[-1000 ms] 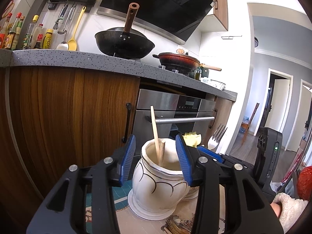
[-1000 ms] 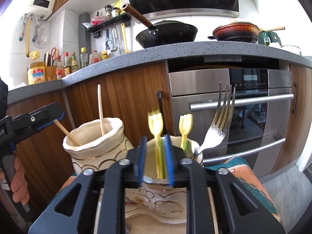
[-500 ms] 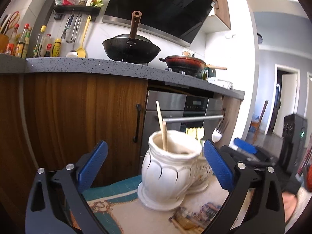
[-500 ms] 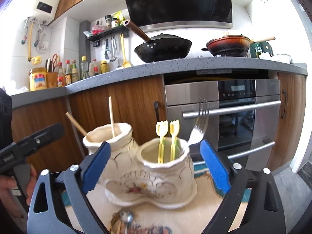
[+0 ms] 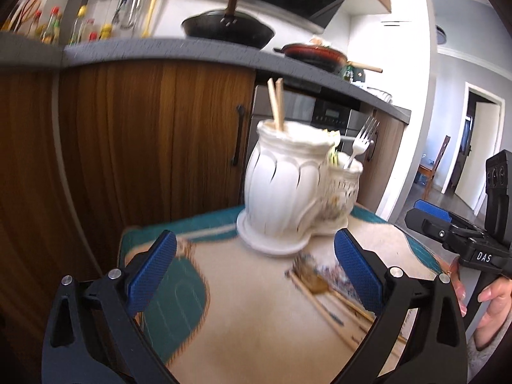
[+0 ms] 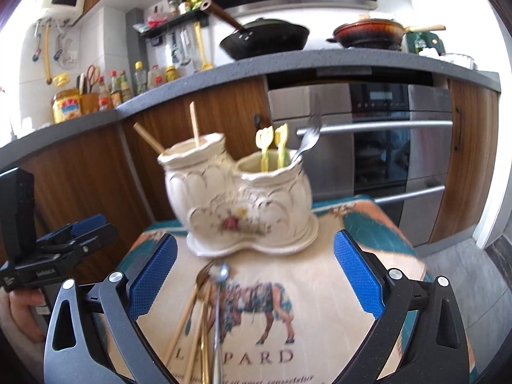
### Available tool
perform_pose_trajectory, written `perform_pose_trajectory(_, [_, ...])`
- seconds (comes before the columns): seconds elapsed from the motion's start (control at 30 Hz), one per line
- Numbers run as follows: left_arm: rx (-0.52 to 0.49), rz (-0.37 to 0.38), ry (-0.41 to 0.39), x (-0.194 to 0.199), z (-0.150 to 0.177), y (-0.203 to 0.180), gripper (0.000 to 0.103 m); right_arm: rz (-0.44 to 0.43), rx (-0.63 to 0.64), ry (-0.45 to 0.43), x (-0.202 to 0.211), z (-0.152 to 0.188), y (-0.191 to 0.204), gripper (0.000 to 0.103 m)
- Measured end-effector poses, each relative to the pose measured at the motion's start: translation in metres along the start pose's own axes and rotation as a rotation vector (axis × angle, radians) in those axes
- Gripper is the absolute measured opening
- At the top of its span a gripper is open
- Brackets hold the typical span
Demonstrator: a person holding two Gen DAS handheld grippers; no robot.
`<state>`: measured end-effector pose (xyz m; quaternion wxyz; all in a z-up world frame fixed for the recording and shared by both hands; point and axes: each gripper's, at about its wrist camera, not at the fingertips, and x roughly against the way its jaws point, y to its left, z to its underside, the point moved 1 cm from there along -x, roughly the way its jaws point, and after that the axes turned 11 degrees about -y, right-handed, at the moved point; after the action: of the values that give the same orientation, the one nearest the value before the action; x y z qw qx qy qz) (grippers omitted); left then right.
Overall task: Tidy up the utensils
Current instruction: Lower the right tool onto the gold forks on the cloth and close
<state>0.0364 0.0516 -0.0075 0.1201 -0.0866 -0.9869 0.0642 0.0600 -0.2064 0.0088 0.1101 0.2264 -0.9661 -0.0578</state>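
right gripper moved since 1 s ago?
Yes. The right gripper has opened and backed away from the ceramic holder, which was close between its fingers and now stands beyond them on the mat.

A two-pot holder (image 6: 243, 211) is set on the cloth-covered worktop (image 6: 336, 288), before the cabinets (image 6: 96, 172) and the oven (image 6: 384, 147). Two chopsticks (image 6: 194, 124) are held in its left pot, two small forks (image 6: 272, 147) and a fork (image 6: 307, 142) in its right. Loose utensils (image 6: 204, 320) are laid before it.
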Motion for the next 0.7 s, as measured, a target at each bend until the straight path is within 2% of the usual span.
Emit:
perform_pose_trajectory(0.17, [0.046, -0.02, 0.035, 0.009, 0.013, 0.01, 0.097, -0.039, 0.108, 0.09, -0.006, 0.015, 0.024, 0.097])
perform_pose_trajectory(0.27, [0.048, -0.024, 0.047, 0.011, 0.015, 0.01, 0.097, -0.055, 0.161, 0.167, -0.016, 0.027, 0.038, 0.093])
perform_pose_trajectory(0.37, [0.042, -0.009, 0.067, 0.009, 0.017, 0.008, 0.097, -0.078, 0.187, 0.233, -0.023, 0.037, 0.046, 0.07])
perform_pose_trajectory(0.43, [0.048, 0.0, 0.065, 0.009, 0.017, 0.009, 0.097, -0.074, 0.213, 0.286, -0.029, 0.044, 0.051, 0.048])
perform_pose_trajectory(0.5, [0.055, 0.008, 0.074, 0.007, 0.018, 0.01, 0.097, -0.094, 0.218, 0.33, -0.033, 0.051, 0.054, 0.038])
perform_pose_trajectory(0.53, [0.057, 0.015, 0.079, 0.006, 0.018, 0.01, 0.097, -0.1, 0.22, 0.339, -0.034, 0.053, 0.055, 0.034])
perform_pose_trajectory(0.7, [0.049, 0.04, 0.106, 0.0, 0.019, 0.007, 0.097, -0.112, 0.272, 0.365, -0.046, 0.056, 0.068, 0.031])
